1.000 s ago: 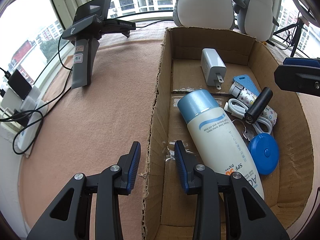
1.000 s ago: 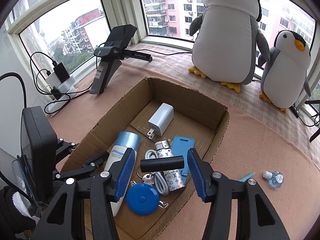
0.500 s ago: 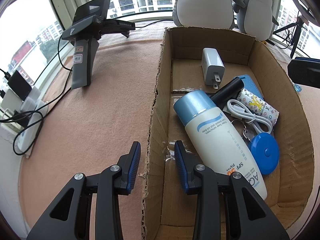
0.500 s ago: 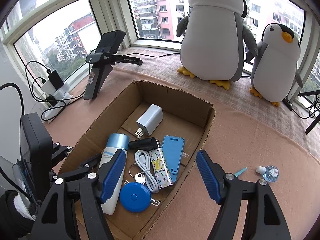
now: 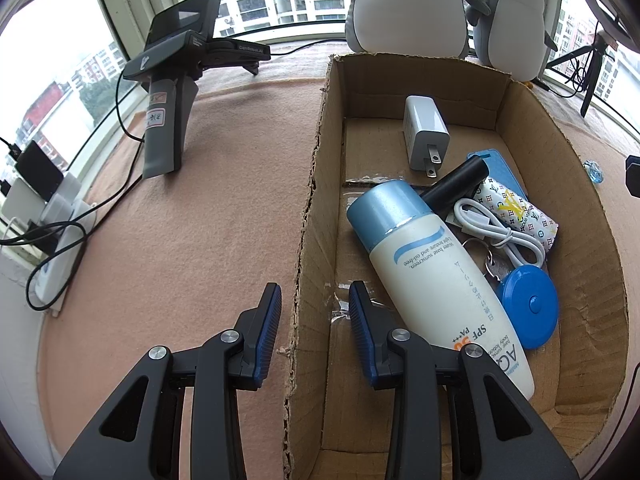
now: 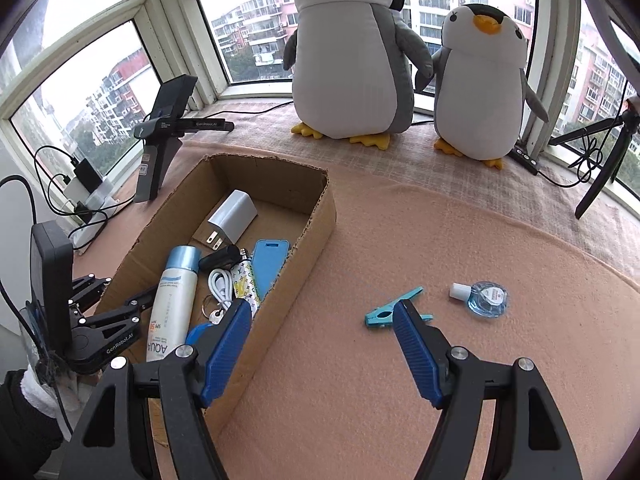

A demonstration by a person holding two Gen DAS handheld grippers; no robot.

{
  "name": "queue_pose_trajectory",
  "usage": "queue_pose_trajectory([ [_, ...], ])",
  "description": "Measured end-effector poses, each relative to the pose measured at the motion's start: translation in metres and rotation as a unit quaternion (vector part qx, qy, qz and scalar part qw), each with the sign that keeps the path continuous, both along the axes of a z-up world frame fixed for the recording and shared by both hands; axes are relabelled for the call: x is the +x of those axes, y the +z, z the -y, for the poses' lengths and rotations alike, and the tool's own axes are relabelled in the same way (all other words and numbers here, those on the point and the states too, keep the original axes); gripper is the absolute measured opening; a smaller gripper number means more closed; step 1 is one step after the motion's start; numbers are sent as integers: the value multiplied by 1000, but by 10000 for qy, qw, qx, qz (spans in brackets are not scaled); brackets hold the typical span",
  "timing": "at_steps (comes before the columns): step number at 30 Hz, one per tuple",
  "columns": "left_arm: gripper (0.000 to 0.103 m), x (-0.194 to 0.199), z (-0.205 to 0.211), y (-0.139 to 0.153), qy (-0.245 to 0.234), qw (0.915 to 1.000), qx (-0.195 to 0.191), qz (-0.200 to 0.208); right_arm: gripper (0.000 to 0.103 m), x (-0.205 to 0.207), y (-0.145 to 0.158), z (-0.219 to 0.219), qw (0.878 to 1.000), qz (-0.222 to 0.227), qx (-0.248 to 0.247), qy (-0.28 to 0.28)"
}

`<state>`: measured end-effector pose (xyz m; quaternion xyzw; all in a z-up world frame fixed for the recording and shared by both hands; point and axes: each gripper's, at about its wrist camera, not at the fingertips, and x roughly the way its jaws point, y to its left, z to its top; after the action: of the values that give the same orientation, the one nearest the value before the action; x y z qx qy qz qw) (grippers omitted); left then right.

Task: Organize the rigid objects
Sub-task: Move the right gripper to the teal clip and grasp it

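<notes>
A cardboard box (image 5: 316, 184) (image 6: 316, 224) holds a white sunscreen bottle (image 5: 436, 280) (image 6: 172, 300), a black cylinder (image 5: 456, 188) (image 6: 218, 258), a white charger (image 5: 424, 132) (image 6: 234, 216), a white cable (image 5: 492, 228), a patterned pouch (image 5: 520, 212), a blue card (image 6: 268, 264) and a blue tape measure (image 5: 528, 304). My left gripper (image 5: 314, 332) straddles the box's left wall, its jaws a small gap apart, not touching it. My right gripper (image 6: 322, 344) is open and empty over the cloth, right of the box. A teal clip (image 6: 384, 310) and a small blue bottle (image 6: 486, 298) lie on the cloth ahead of it.
Two plush penguins (image 6: 352, 52) (image 6: 478, 84) stand by the window. A spare gripper on a stand (image 5: 176, 80) (image 6: 168, 140) sits left of the box. Chargers and cables (image 5: 44, 216) lie at the left edge. A tripod leg (image 6: 604, 172) stands at the right.
My right gripper opened and dropped the black cylinder into the box, then moved back and right over the cloth. The left gripper has not moved.
</notes>
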<state>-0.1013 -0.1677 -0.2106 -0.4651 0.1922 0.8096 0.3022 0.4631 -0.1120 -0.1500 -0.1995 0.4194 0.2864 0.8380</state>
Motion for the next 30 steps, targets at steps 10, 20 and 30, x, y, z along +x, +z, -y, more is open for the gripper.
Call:
queue_pose_trajectory([
  [10,34,-1,0,0,-30,10000,11,17,69,33,-25,36,9919,-870,368,-854],
  [20,34,-1,0,0,-62,10000,11,16,63,55,-44,34,9790,-1349,618,-1397],
  [30,34,-1,0,0,-88,10000,14,18,53,76,-55,21,9719,-1474,541,-1756],
])
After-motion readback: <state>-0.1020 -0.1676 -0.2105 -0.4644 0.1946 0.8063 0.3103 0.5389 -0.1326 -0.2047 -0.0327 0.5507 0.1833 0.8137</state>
